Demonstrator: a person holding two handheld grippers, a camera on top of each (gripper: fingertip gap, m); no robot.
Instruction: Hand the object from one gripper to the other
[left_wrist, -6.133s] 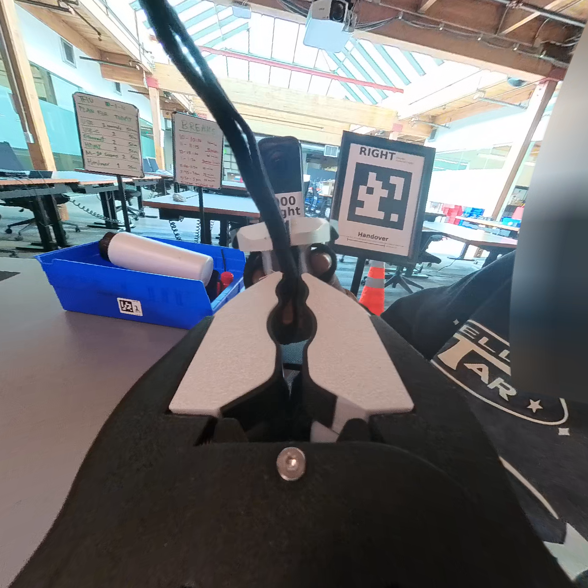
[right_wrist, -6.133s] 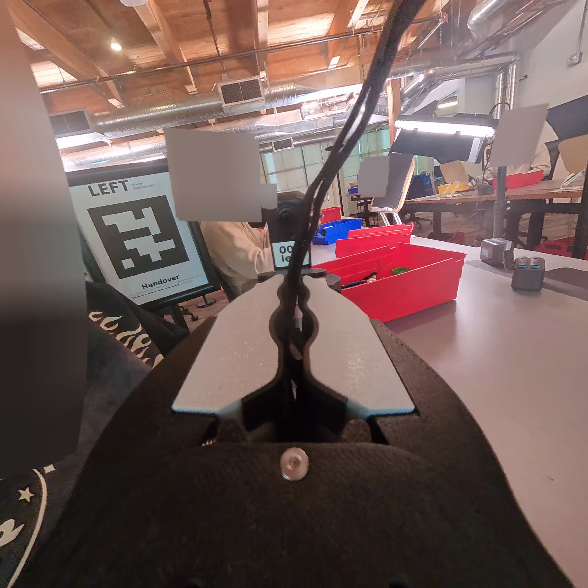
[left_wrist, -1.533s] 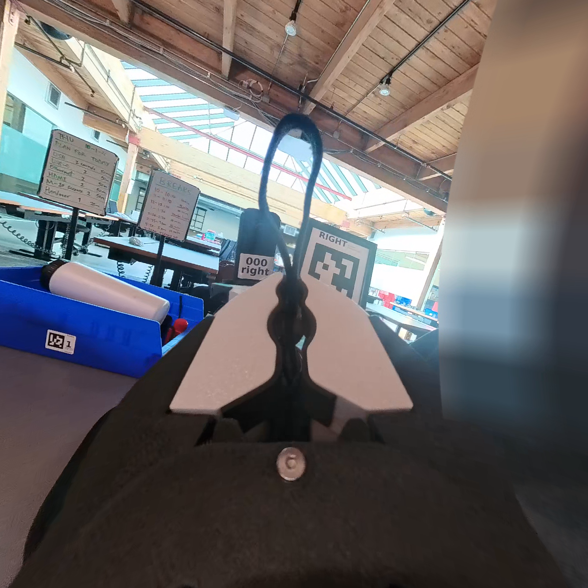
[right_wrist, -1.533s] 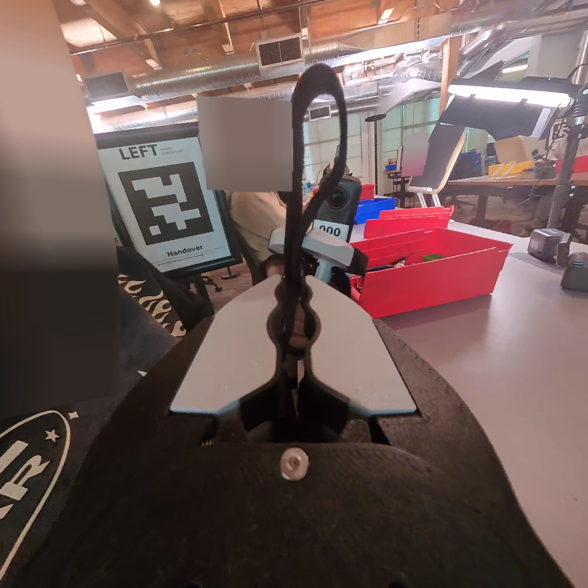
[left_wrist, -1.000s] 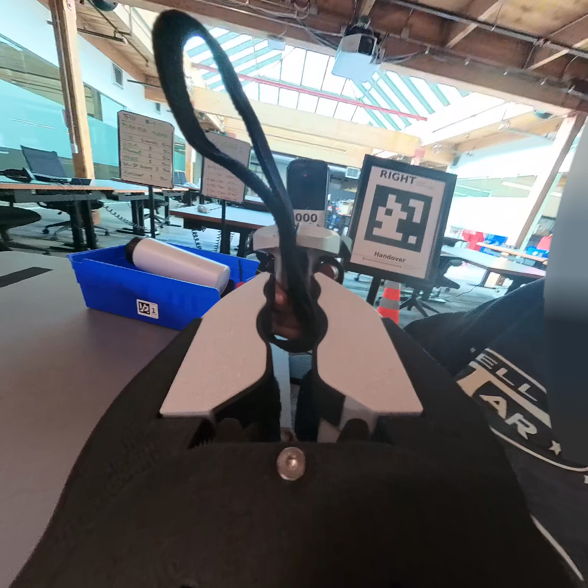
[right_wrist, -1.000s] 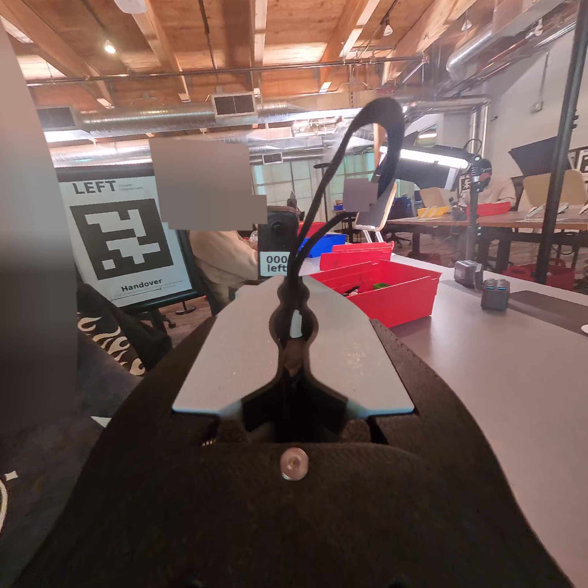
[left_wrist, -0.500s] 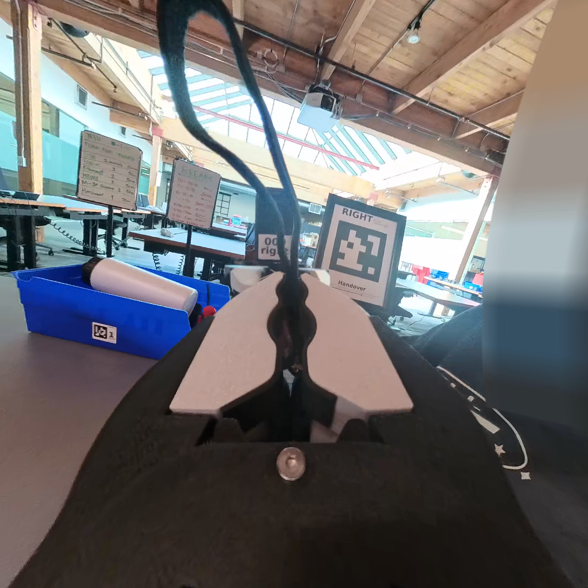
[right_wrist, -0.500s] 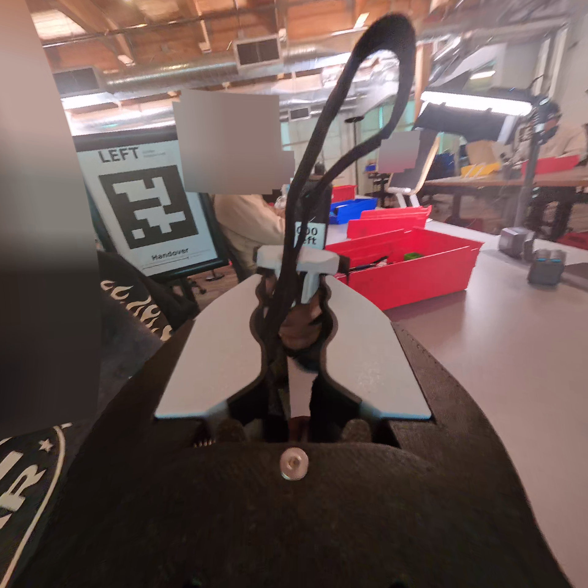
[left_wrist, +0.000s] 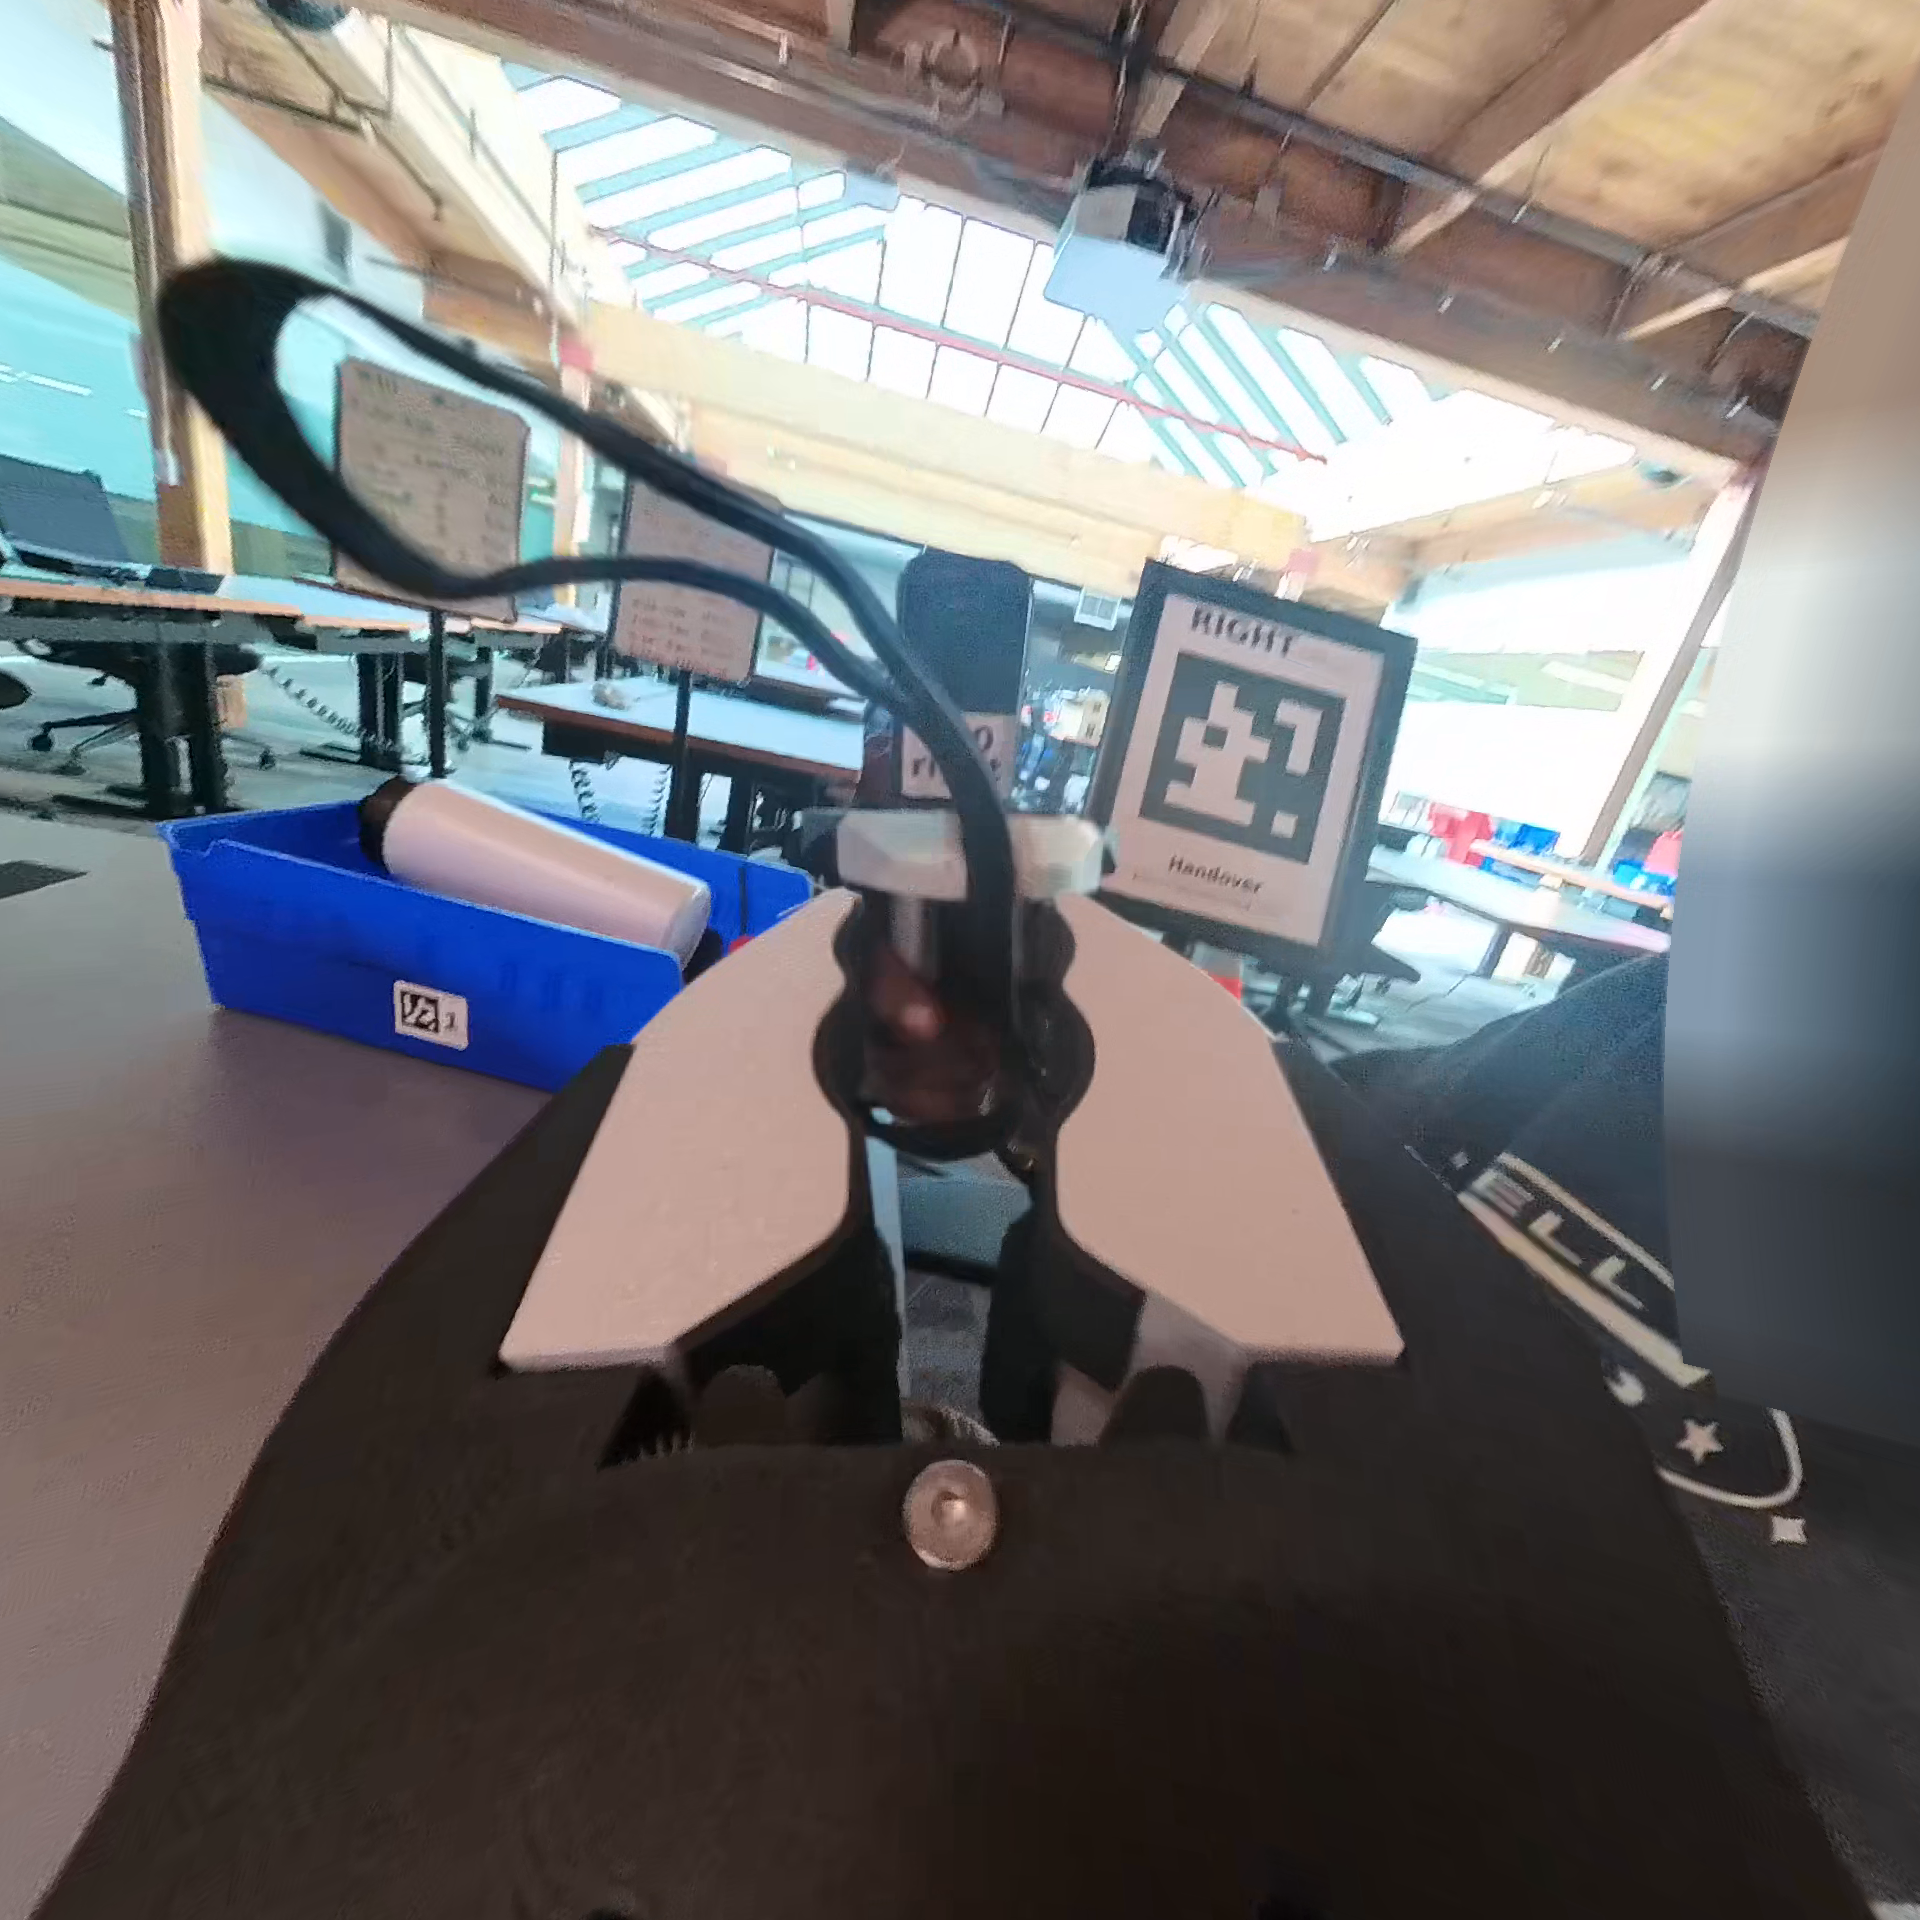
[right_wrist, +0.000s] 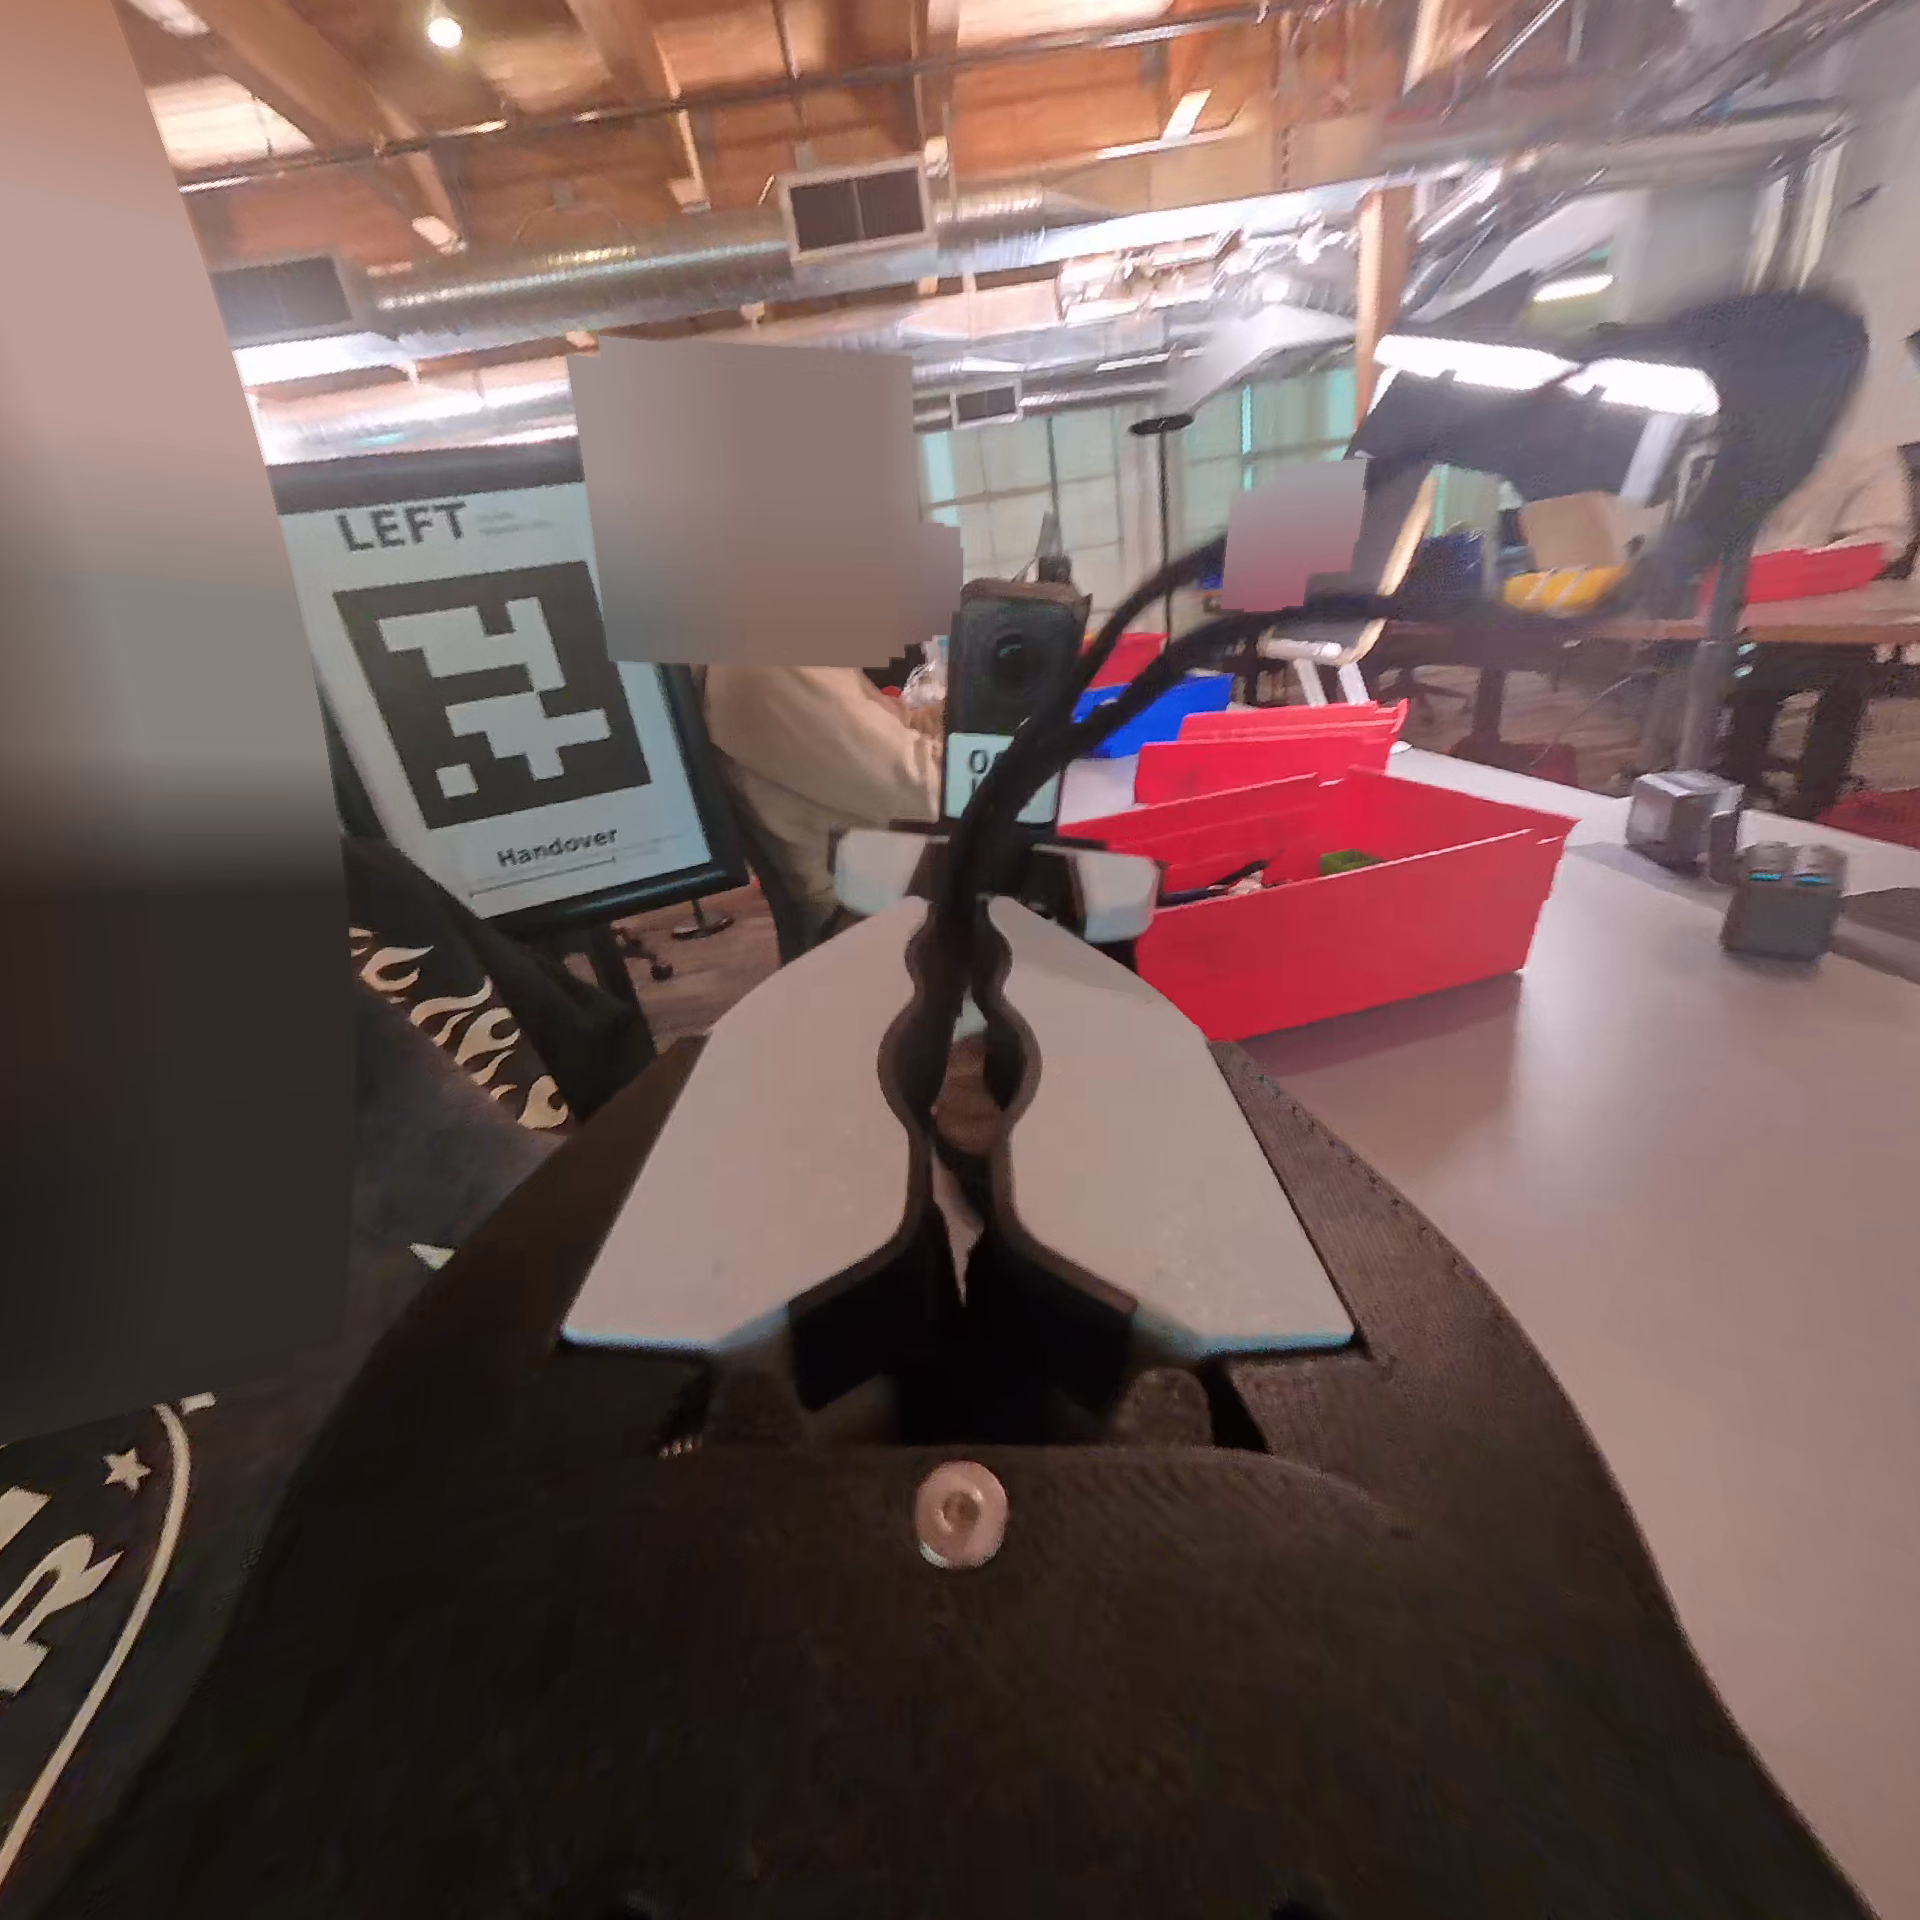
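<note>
Over grey table (right_wrist: 1621, 1195): right tongs (right_wrist: 961, 920) clamped on blurred black cord (right_wrist: 1122, 665), left tongs (left_wrist: 951, 914) apart.

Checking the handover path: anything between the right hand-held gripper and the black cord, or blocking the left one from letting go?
Nothing visible in the way. The right hand-held gripper is already shut on the black cord. The left hand-held gripper is open, with the cord running through its gap; the two meet tip to tip.

each gripper (left_wrist: 951, 914) (right_wrist: 961, 914) has pale grey wavy-edged fingers on a black textured body with one silver screw (left_wrist: 948, 1510); the person wears a black printed shirt (left_wrist: 1538, 1122).
</note>
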